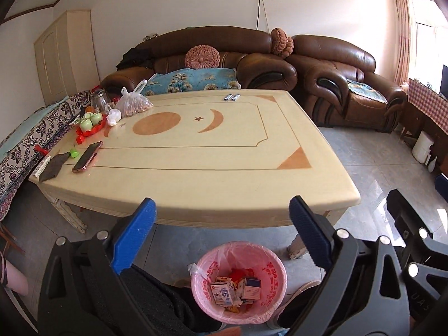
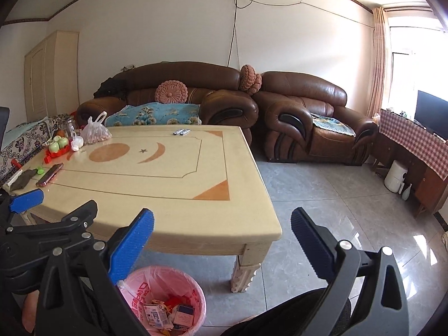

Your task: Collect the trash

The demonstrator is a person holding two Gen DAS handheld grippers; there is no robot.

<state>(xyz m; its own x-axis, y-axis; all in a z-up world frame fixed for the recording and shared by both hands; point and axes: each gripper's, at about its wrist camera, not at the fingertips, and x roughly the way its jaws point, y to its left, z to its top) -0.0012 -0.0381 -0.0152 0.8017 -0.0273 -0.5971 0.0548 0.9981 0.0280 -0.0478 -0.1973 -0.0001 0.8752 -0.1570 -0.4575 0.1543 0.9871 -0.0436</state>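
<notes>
Two batteries (image 1: 232, 97) beyond spread jaws

Left wrist view: low, just before the worktop's (image 1: 179, 168) near edge, facing the sofa (image 1: 212, 56); bin (image 1: 239, 281) centred below. Right wrist view: further right, same heading, floor (image 2: 336, 210) alongside. Shared: worktop, sofa, bin.

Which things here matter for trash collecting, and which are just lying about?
Job: bin with pink liner; cartons inside it; two small wrappers on the table's far edge, possibly trash.
Lying about: phone, tea set, nut bag, jar, cloth.
</notes>
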